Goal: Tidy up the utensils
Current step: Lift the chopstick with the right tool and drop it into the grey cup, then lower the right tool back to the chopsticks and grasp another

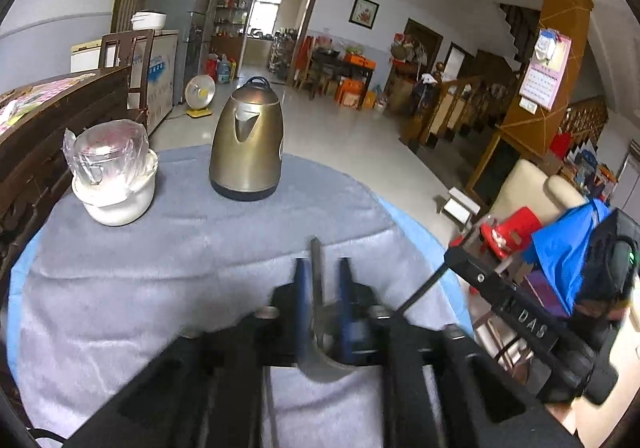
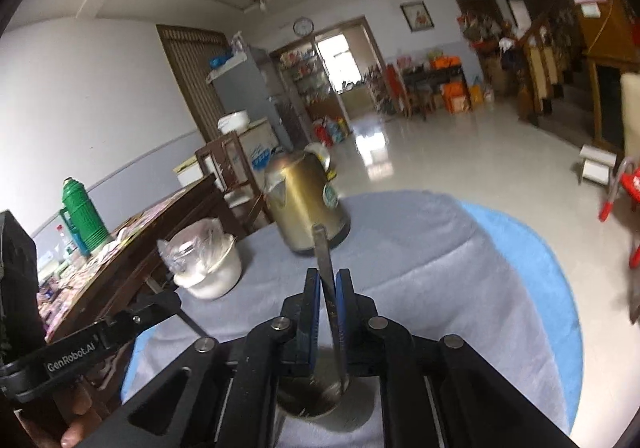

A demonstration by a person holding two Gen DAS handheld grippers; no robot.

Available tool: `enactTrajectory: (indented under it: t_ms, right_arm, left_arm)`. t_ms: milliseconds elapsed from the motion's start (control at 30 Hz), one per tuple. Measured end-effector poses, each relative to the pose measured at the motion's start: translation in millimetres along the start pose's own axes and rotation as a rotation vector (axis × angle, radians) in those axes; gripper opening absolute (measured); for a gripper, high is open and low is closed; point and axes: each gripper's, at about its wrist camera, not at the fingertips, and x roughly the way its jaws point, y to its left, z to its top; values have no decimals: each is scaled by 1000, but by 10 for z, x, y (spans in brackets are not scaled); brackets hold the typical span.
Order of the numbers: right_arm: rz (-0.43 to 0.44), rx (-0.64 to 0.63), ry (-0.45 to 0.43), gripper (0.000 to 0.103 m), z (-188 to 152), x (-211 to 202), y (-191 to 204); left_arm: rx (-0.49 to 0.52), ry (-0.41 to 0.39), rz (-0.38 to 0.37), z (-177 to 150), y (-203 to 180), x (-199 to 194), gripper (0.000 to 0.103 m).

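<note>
Behind the left gripper (image 1: 323, 268), the spoon bowl (image 1: 326, 362) is partly hidden by the gripper's body. Behind the right gripper (image 2: 327, 280), the ladle bowl (image 2: 312, 396) is blurred; whether either utensil is clamped is unclear.

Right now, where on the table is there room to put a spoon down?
The grey cloth is bare on the near side of the white pot and the kettle, and across to its right edge. It is crowded only at the back, around those two.
</note>
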Motion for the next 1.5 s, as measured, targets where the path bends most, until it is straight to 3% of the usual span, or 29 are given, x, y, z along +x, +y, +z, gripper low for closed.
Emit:
enactTrajectory:
  t_ms: [33,67,100,133,200,333,467,567,633,667,733,867,1167,1500]
  right_arm:
    - [18,27,8,28,-24,-28,-28]
    - [28,45,9,36,-38,-36,-50]
    - [41,65,3,60,-60,-85,-75]
    - [52,78,-15,72,-88,-160,-94]
    - [54,83,-64,72,-185,-373,-107]
    - [101,92,-79,70,-407,-698,-117]
    - [125,71,-11,69,-663,-742,3]
    - [141,23,78,59,-896,-611,194]
    - [136,-12,144,43,-1037,-451,324]
    - [133,-16,170,40,-1090,-384,350]
    - [123,-17,240,40,-1223,-197,421]
    - [89,-35,298,40,-1340,103,539]
    - [-26,-98,369,38,-1484,669,685]
    - [-177,-142,413,26,-1543,1211,775]
  left_arm:
    - [2,-11,1,-14,30,-89,44]
    - [5,-32,4,-36,58,-194,46]
    - [10,-48,7,-58,98,-283,49]
    - [19,-57,15,-106,150,-379,51]
    - [19,-63,47,-208,283,-526,54]
    - [0,-2,201,-524,636,-676,55]
    - [-64,112,283,-947,978,-675,55]
    - [-109,187,316,-1255,1181,-646,55]
    - [-137,209,320,-1399,1274,-644,55]
    - [-151,219,321,-1463,1324,-639,55]
    - [-162,235,321,-1515,1379,-618,55]
    - [-170,258,309,-1493,1430,-580,55]
    - [-217,357,253,-1384,1714,-54,55]
    - [-307,426,190,-1225,1876,470,55]
